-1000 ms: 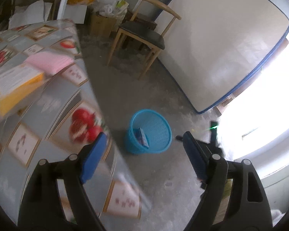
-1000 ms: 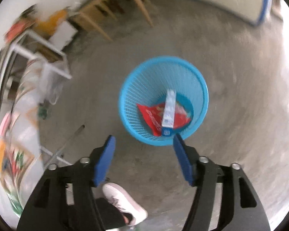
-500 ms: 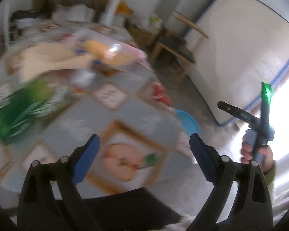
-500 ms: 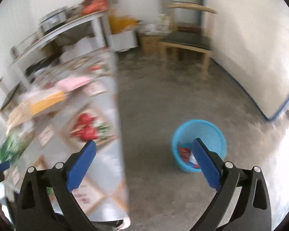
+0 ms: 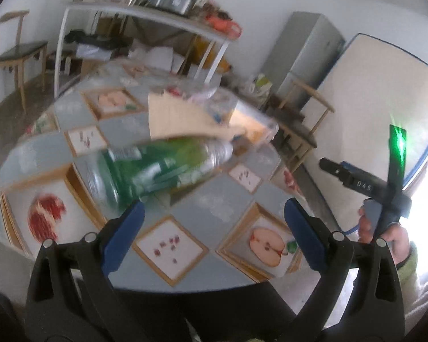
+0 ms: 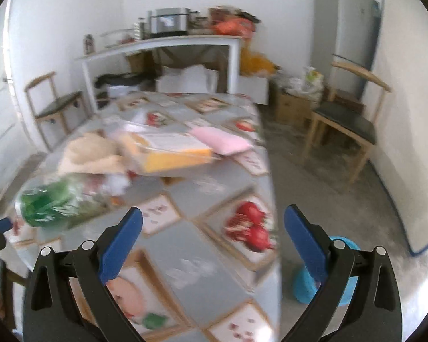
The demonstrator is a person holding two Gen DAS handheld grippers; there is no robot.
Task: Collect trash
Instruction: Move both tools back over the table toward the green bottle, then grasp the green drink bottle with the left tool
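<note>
A crushed clear bottle with a green label (image 5: 157, 168) lies on the fruit-patterned table (image 5: 214, 196), just beyond my left gripper (image 5: 214, 228), whose jaws are opening with nothing between them. Behind the bottle lie a beige cardboard piece (image 5: 185, 116) and a yellow box (image 5: 251, 125). My right gripper (image 6: 214, 228) stands open and empty over the table's near right part (image 6: 197, 259). From there I see the bottle (image 6: 51, 202), a beige bag (image 6: 91, 154), the yellow box (image 6: 171, 154) and a pink pad (image 6: 219, 139). The blue basket (image 6: 301, 287) stands on the floor, partly behind my right finger.
A hand (image 5: 396, 239) holds the right gripper (image 5: 365, 188) beyond the table's right edge. A white shelf table (image 6: 162, 42) full of clutter stands behind. Wooden chairs (image 6: 345, 122) (image 6: 54, 105), a fridge (image 6: 345, 25) and a large white board (image 5: 376, 105) line the walls.
Both views have swung up from the floor and the blue basket to the table top. Both pairs of jaws stand wider. The green bottle now lies close before the left gripper.
</note>
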